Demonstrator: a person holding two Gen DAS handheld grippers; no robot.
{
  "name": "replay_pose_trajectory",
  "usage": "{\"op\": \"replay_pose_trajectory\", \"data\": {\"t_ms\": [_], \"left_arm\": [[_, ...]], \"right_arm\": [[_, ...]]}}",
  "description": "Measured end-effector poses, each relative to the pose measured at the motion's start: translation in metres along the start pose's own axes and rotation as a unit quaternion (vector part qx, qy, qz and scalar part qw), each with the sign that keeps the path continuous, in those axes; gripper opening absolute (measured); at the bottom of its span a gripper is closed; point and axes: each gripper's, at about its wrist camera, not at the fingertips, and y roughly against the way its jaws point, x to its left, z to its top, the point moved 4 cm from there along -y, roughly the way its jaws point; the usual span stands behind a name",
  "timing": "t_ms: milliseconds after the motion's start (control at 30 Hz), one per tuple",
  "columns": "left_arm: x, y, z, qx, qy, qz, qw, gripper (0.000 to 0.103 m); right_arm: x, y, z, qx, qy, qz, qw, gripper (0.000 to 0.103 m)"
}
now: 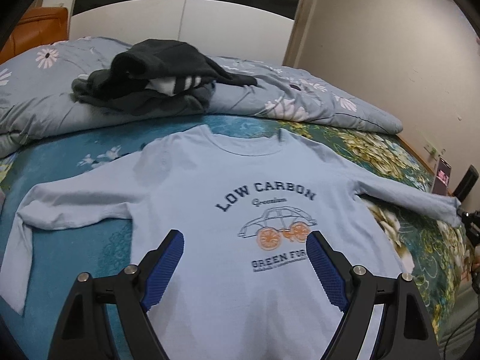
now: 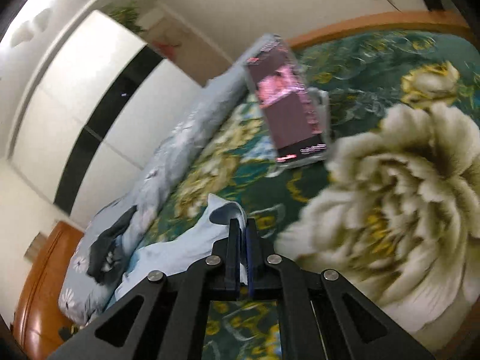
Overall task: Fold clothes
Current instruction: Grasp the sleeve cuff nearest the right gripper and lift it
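step: we're folding in the first sleeve | right gripper (image 2: 243, 225) pinches the pale blue long-sleeved printed shirt (image 1: 240, 180) cuff | left gripper (image 1: 244, 237) spread wide above the hem | next: carry sleeve across the chest

Home bedroom: bed (image 1: 75, 156) w/ floral sheet, quilt (image 1: 300, 102), wardrobe (image 1: 186, 9), wooden headboard (image 1: 36, 30).

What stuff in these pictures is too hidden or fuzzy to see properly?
- Left wrist view: the shirt hem is hidden behind the open left tongs and cut by the bottom edge; the bottom print line is partly covered by a pad and too small to read.
- Left wrist view: the dark clothes are heaped, so what each one is stays unclear.
- Right wrist view: the screen is motion-blurred and unreadable; the right tongs, shut on the sleeve, hide the pinched part.
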Motion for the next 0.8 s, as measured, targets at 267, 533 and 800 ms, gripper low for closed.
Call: {"op": "replay_pose_trajectory", "data": {"t_ms": [267,533,800], "left_arm": [[0.04,0.011,0.004,-0.013,0.039,0.01,0.9991,0.086],[0.094,0.028,0.006,-0.027,0.092,0.018,0.9952,0.086],[0.16,0.054,0.001,-0.035,0.135,0.048,0.9891,0.086]], "right_arm": [[0.07,0.004,0.014,-0.002,0.033,0.033,0.999,0.003],[0.261,-0.036,-0.003,0.067,0.129,0.131,0.981,0.003],[0.398,-0.145,-0.114,0.175,0.193,0.179,0.949,0.003]]}}
